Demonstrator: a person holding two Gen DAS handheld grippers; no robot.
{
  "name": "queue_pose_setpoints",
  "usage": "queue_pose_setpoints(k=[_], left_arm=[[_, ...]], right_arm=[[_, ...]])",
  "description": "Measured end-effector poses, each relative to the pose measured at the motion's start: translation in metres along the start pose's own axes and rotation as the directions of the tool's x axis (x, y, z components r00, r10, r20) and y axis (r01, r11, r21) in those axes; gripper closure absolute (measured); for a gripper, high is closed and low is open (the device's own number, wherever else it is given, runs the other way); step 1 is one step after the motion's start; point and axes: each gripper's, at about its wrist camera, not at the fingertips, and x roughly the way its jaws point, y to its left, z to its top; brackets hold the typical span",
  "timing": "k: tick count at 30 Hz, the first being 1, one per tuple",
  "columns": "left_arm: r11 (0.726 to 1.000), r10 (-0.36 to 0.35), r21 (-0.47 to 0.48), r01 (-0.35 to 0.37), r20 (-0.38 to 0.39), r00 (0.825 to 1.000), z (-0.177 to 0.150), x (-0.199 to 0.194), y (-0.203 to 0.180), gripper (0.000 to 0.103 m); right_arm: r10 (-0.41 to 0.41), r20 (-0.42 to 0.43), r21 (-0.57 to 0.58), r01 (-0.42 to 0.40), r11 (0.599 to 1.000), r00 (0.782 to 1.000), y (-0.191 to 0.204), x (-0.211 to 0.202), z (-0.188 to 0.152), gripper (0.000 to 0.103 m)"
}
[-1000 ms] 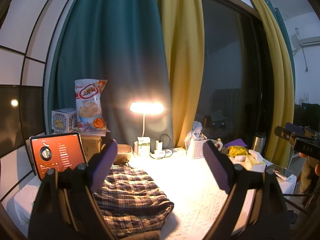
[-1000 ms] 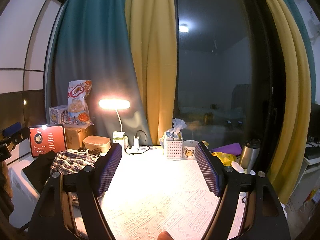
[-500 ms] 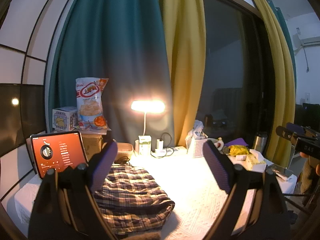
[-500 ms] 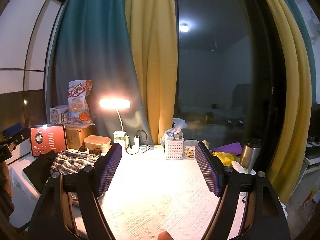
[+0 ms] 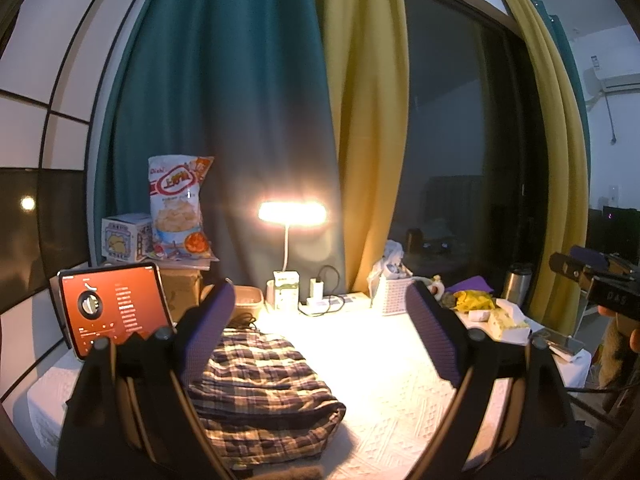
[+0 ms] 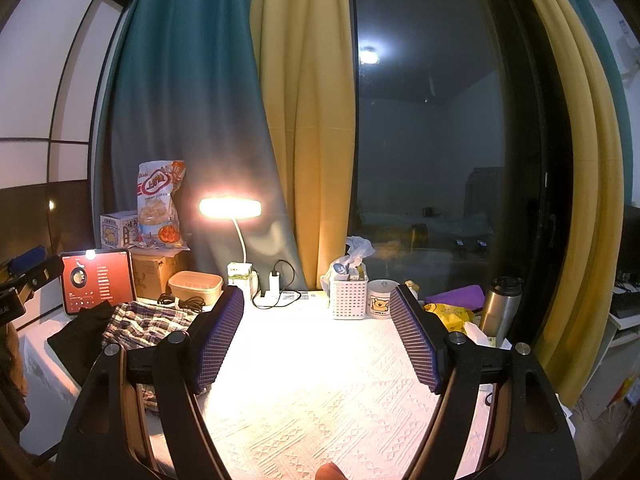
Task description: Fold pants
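Near the surface's (image 6: 320, 392) left edge the pants (image 5: 260, 384) lie in a plaid heap; both tongs, left (image 5: 320, 332) and right (image 6: 318, 336), gape wide, empty, above it.

Folded bundle or heap awaiting folding: unclear.

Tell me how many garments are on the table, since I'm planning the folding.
2: plaid pants folded in a pile on the table's left side, and a black garment beside them in front of the tablet. More may be hidden underneath.
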Motion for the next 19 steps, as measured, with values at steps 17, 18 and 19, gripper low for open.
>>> queue_pose_setpoints(k=[17,18,19], left_arm=[[1.0,-0.023,-0.007,0.023,0.001,1.0,0.0019,0.0001,0.0007,0.015],[1.0,-0.026,-0.011,0.026,0.006,1.0,0.0024,-0.0014,0.0011,0.015],[1.0,-0.027,-0.012,0.027,0.009,1.0,0.0025,-0.0014,0.002,0.015]], right_arm=[[0.002,-0.003,-0.006,-0.003,1.0,1.0,0.0018,-0.0035,0.0007,0.025],[0.003,-0.003,-0.003,-0.003,1.0,1.0,0.0019,-0.0018,0.0004,0.025],[0.003,-0.003,-0.004,-0.003,1.0,1.0,0.0021,-0.0026,0.0006,0.025]])
